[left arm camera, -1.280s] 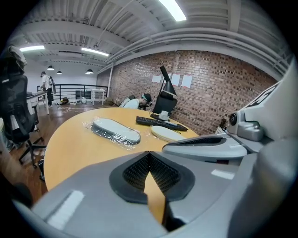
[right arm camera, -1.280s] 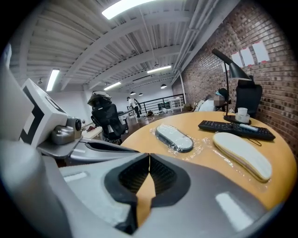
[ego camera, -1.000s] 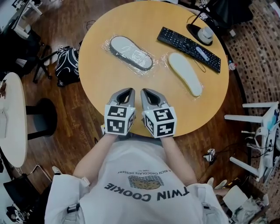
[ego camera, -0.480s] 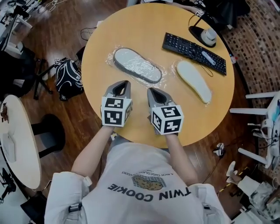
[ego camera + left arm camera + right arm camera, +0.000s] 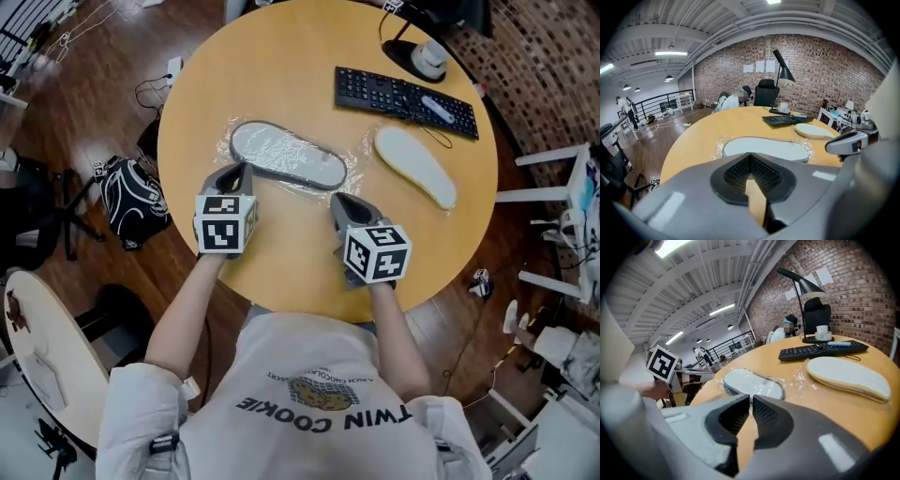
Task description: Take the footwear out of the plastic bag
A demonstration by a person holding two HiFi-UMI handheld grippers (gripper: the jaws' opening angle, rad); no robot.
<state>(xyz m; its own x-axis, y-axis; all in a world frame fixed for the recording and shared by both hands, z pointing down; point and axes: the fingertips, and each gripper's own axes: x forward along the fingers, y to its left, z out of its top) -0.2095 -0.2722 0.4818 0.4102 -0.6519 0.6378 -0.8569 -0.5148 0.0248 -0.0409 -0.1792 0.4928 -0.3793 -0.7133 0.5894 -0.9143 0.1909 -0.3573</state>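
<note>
A grey slipper (image 5: 286, 155) lies sealed in a clear plastic bag (image 5: 349, 150) on the round wooden table (image 5: 281, 66). Right of it lies a cream slipper (image 5: 415, 167), also in plastic. My left gripper (image 5: 234, 173) is shut and empty, its tips at the near left end of the grey slipper (image 5: 766, 147). My right gripper (image 5: 342, 199) is shut with nothing between the jaws, just short of the bag's near right side. Seen from the right gripper, the grey slipper (image 5: 752, 383) lies straight ahead and the cream slipper (image 5: 848, 376) to the right.
A black keyboard (image 5: 405, 97) and a lamp base (image 5: 419, 58) sit at the table's far right. On the floor at left is a black bag (image 5: 131, 202). White furniture (image 5: 553, 169) stands at right, and a pale round table (image 5: 47, 366) at lower left.
Both grippers have moved forward from the table's near edge toward the bagged grey slipper, spreading apart: the left to its left end, the right toward its right side.
</note>
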